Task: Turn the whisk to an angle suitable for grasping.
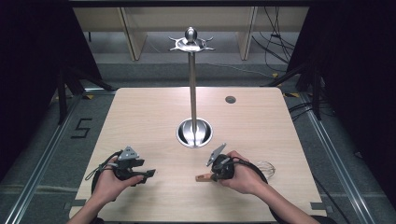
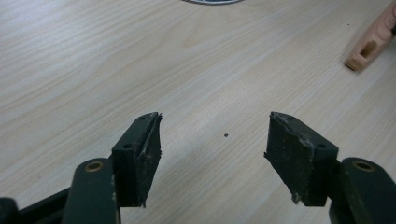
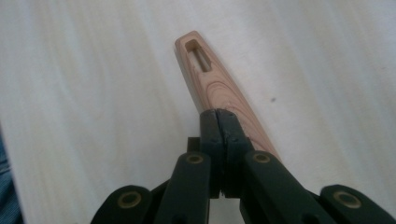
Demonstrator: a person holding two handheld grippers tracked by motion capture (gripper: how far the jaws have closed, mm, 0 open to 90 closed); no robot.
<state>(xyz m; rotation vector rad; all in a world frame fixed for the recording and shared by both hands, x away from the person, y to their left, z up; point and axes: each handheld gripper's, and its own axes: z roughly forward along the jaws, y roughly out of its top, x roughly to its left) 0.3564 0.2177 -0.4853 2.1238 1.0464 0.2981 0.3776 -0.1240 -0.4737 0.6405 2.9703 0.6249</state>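
Note:
A whisk lies on the table at the right, its wooden handle [image 1: 202,178] pointing left and its wire head [image 1: 265,168] behind the person's right hand. My right gripper [image 1: 212,176] sits over the handle. In the right gripper view its jaws [image 3: 219,115] are pressed together with nothing between them, and the handle [image 3: 210,74], with its slotted end, runs on beneath them. My left gripper [image 1: 148,173] rests low at the front left, open and empty [image 2: 215,135] over bare wood. The handle's end [image 2: 369,46] shows at its upper right.
A tall metal utensil stand [image 1: 192,79] with hooks at its top rises from a round base [image 1: 194,132] at the table's middle. A small grey grommet [image 1: 230,99] sits at the back right. The wooden table [image 1: 149,112] ends close behind both hands.

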